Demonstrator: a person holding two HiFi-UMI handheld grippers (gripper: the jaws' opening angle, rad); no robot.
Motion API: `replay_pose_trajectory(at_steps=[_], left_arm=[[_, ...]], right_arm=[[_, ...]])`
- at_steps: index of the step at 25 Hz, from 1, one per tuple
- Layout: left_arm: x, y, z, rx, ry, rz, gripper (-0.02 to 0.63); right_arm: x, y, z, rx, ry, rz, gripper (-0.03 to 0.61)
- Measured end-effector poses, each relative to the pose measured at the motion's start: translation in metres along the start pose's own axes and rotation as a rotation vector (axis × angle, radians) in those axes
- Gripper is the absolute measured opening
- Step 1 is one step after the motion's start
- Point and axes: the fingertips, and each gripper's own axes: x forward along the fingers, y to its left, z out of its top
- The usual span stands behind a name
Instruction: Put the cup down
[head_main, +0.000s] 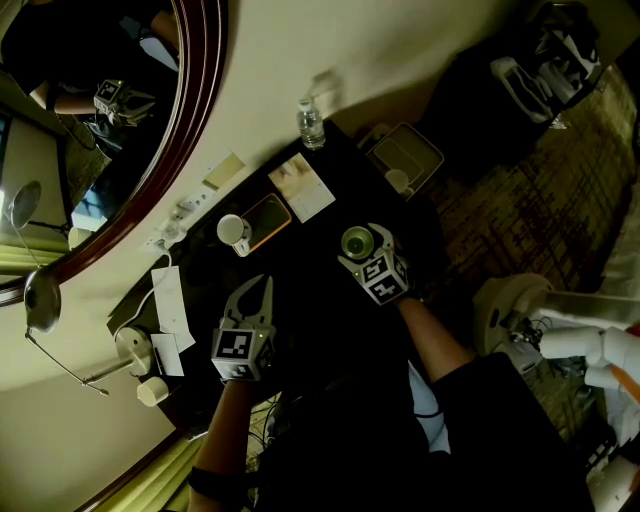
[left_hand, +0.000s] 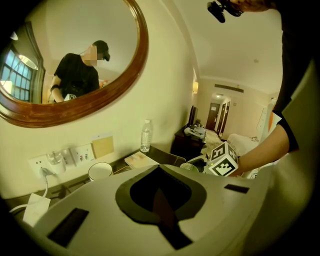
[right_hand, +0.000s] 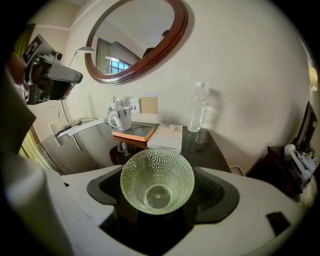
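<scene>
Cup (right_hand: 157, 188) on bench (right_hand: 90, 145), seemingly | R tongs (right_hand: 160, 192) wide round it, no pinch | L tongs (left_hand: 160, 172) closed, empty | pull R straight back, clear rim.

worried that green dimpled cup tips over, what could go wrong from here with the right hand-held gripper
1. The cup sits between the wide-open jaws of the right hand-held gripper, with its rim close to both pads. A crooked pull-back could clip the rim and tip it.
2. The table top is glossy, so a nudged cup may slide toward the notebook just beyond.
</scene>
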Motion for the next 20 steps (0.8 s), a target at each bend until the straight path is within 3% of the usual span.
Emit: replay_pose_trajectory(at_steps=[9, 14, 16, 20], left_arm=[[0.003, -0.006, 0.009, -0.010, -0.027, -0.003, 0.000], [-0.004, -0.004, 0.016, -0.044, -0.067, 0.025, 0.000], [-0.009, -0.002, 0.018, -0.063, -0.085, 0.037, 0.000], [-0.019, 0.006, 0.006, -0.047, -0.107, 0.043, 0.000]], right_arm=[[-0.026, 0.000, 0.014, -0.024, -0.025, 0.031, 0.453], [-0.065, 0.008, 0.057, -0.078, -0.071, 0.065, 0.449], [-0.076, 0.012, 0.073, -0.090, -0.096, 0.093, 0.399], [-0.094, 0.023, 0.102, -0.097, -0.156, 0.174, 0.377]])
